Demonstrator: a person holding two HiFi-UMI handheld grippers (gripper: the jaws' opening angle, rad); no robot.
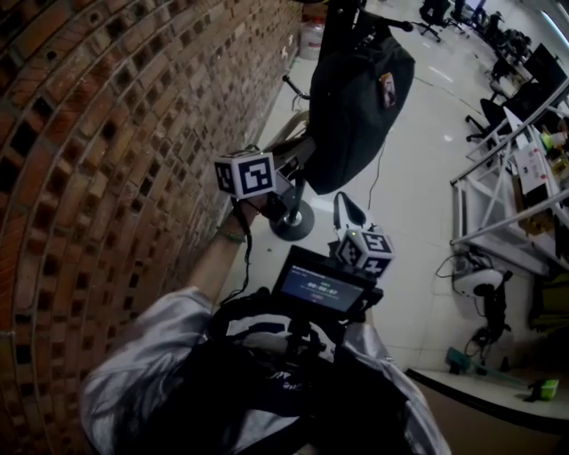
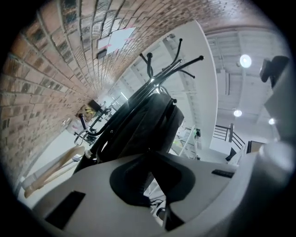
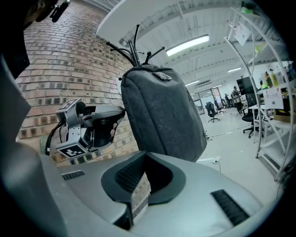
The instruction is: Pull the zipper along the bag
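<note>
Head view: bag [image 1: 356, 98] hangs off the coat stand [image 1: 293, 224] by the brick wall [image 1: 107, 133]. Left gripper [image 3: 119, 115] is clenched, level, tips at the bag's wall-side edge — grip unclear. Right gripper [image 1: 345, 206] is closed, empty, short of the bag — tipped slightly down.

A brick wall [image 1: 107, 133] runs along the left edge of the pale floor [image 1: 418, 178], and a coat stand [image 1: 293, 220] sets its round base just beside it. Office chairs [image 1: 436, 13] stand at the floor's far end, a white metal rack [image 1: 507, 191] along its right edge, and a small green box [image 1: 544, 388] near its near right corner
</note>
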